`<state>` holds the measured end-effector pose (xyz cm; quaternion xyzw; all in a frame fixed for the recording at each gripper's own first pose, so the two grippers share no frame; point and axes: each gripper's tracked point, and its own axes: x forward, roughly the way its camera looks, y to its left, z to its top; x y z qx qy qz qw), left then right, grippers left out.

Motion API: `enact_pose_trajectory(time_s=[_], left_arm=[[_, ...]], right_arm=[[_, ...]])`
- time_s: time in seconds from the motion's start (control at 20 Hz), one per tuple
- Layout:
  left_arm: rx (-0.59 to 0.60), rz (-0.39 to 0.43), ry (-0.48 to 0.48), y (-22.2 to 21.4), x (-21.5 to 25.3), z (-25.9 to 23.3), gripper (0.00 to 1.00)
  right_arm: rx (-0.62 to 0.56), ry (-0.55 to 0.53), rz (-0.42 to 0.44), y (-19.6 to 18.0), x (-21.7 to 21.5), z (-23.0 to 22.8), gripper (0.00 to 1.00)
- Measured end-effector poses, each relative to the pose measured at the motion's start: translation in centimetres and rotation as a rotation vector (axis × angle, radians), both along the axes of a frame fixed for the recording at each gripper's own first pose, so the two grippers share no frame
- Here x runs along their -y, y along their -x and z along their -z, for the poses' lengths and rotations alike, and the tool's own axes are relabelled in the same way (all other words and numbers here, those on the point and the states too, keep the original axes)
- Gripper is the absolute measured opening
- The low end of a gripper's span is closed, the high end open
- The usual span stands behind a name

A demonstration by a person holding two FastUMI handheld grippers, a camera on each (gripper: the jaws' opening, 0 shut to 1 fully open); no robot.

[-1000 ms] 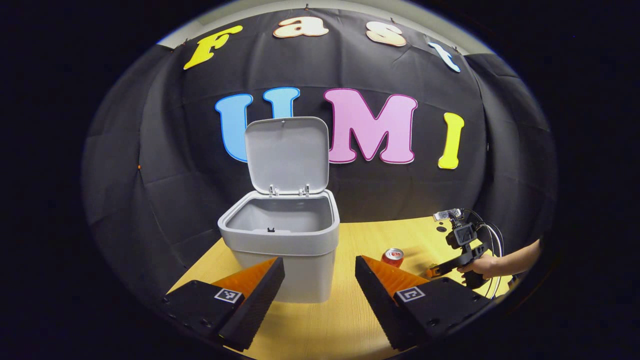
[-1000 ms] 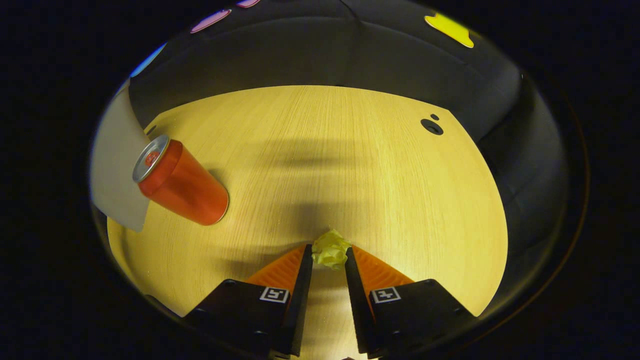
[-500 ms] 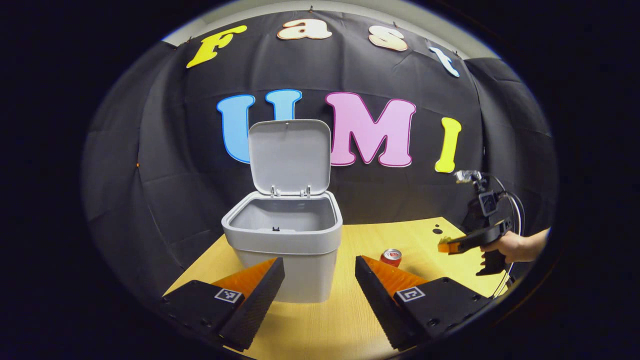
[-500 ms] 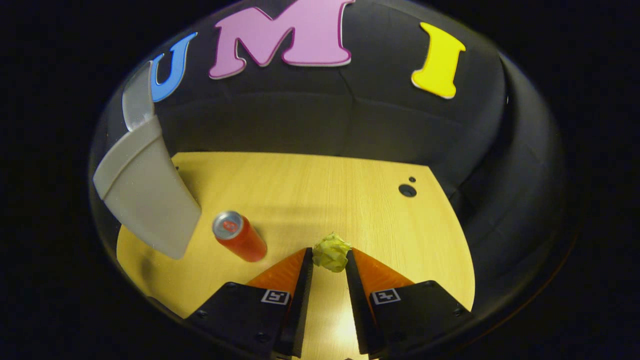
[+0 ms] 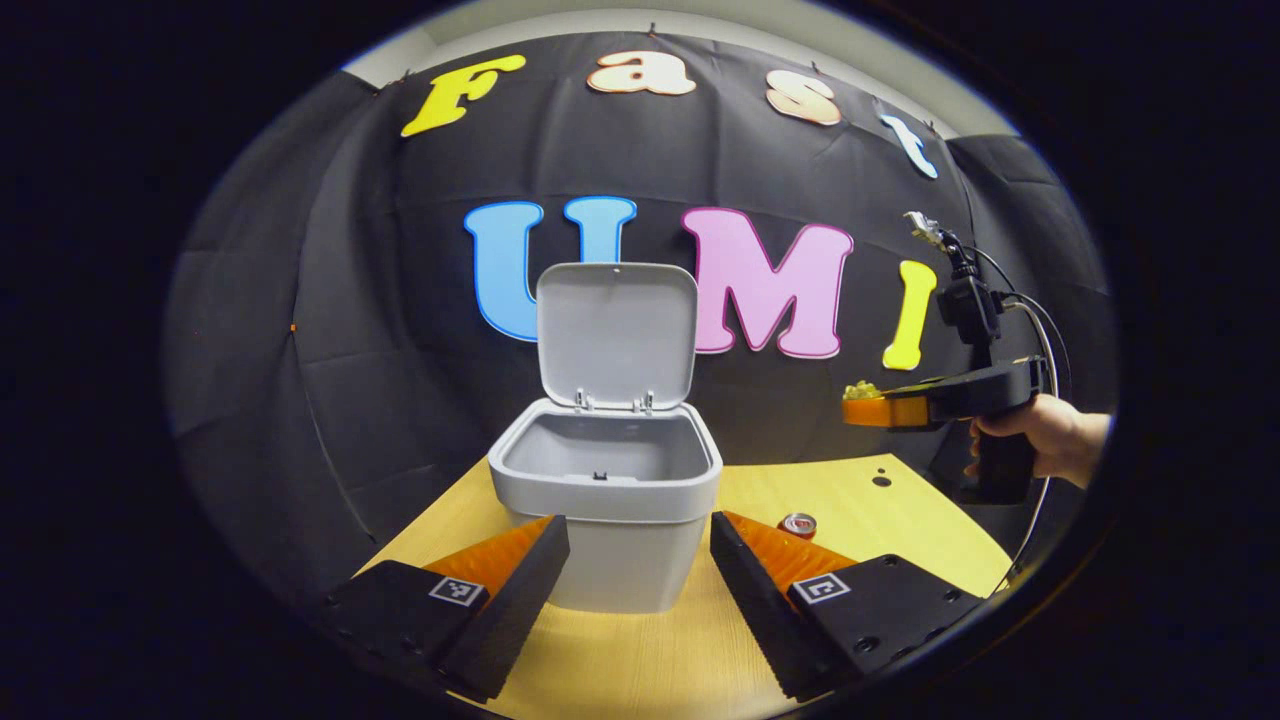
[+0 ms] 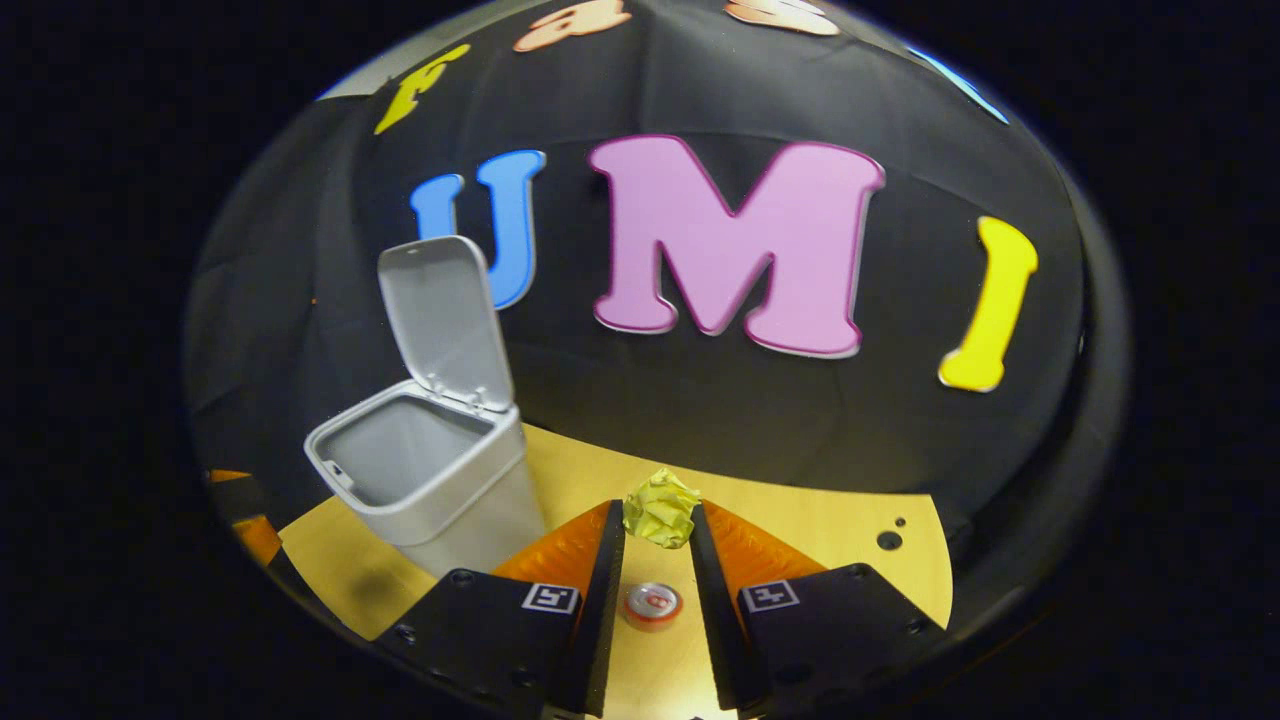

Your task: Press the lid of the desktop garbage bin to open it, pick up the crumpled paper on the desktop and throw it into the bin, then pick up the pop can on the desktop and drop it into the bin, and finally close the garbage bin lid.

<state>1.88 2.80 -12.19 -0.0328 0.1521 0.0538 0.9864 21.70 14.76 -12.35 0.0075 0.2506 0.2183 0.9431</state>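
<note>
The right tongs [image 6: 657, 520] have lifted well clear of the desk [image 6: 820, 520], carrying the yellow paper ball [image 6: 661, 508] pinched between their fingers. A second ago the ball lay on the desk. From the left gripper view, the right tongs [image 5: 862, 398] now hang level with the bin's [image 5: 610, 500] rim. The can [image 6: 652, 604] now sits directly below them.

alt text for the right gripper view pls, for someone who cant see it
The right gripper holds a crumpled yellow paper ball above a wooden table. A grey desktop bin stands to the left, its lid up, and a pop can stands upright below.
</note>
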Motion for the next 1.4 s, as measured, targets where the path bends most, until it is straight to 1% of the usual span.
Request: enact_pose_trajectory(time_s=[0.15,0.25,0.35,0.4,0.45,0.55,0.7,0.8,0.9,0.95,1.0,1.15,1.25,1.4], left_arm=[[0.026,-0.018,-0.001,0.5,-1.8,-1.1,0.96],[0.035,-0.025,0.004,1.0,-2.9,-1.3,0.96],[0.036,-0.039,-0.018,1.8,-4.3,-1.5,0.96],[0.037,-0.049,-0.029,2.2,-5.0,-1.5,0.96],[0.037,-0.06,-0.035,2.7,-5.7,-1.6,0.96],[0.032,-0.085,-0.033,3.5,-6.9,-1.4,0.96],[0.022,-0.126,-0.013,4.4,-8.4,-0.8,0.96],[0.02,-0.143,-0.012,4.8,-8.8,-0.4,0.96],[0.017,-0.152,-0.017,5.0,-8.9,0.0,0.96],[0.021,-0.145,-0.014,4.9,-8.5,0.0,0.96],[0.021,-0.135,-0.011,4.8,-8.1,0.4,0.96],[0.011,-0.077,0.002,4.1,-5.7,2.0,0.96],[-0.018,-0.035,0.004,3.4,-3.6,3.7,0.96],[-0.038,0.059,0.025,1.9,0.8,6.0,0.96]], right_arm=[[0.072,0.025,-0.107,-0.3,-5.8,-1.3,0.44],[0.091,0.028,-0.171,0.4,-9.2,-1.9,0.44],[0.086,0.004,-0.225,1.2,-13.0,-2.0,0.44],[0.078,-0.001,-0.249,1.7,-14.8,-1.6,0.33],[0.07,-0.001,-0.27,2.4,-16.9,-1.0,0.44],[0.054,0.008,-0.309,3.0,-19.5,-0.2,0.46],[0.03,0.022,-0.338,3.3,-20.8,1.2,0.51],[0.023,0.017,-0.336,3.8,-21.0,1.6,0.64],[0.024,0.006,-0.303,3.6,-20.1,1.3,0.71],[0.028,-0.004,-0.293,3.5,-19.7,1.0,0.99],[0.041,-0.004,-0.28,3.3,-18.8,0.6,0.96],[0.081,0.001,-0.208,2.7,-15.0,-0.4,0.98],[0.092,-0.003,-0.132,2.3,-11.3,-0.9,0.97],[0.087,-0.003,-0.015,1.8,-5.1,-1.0,0.97]])
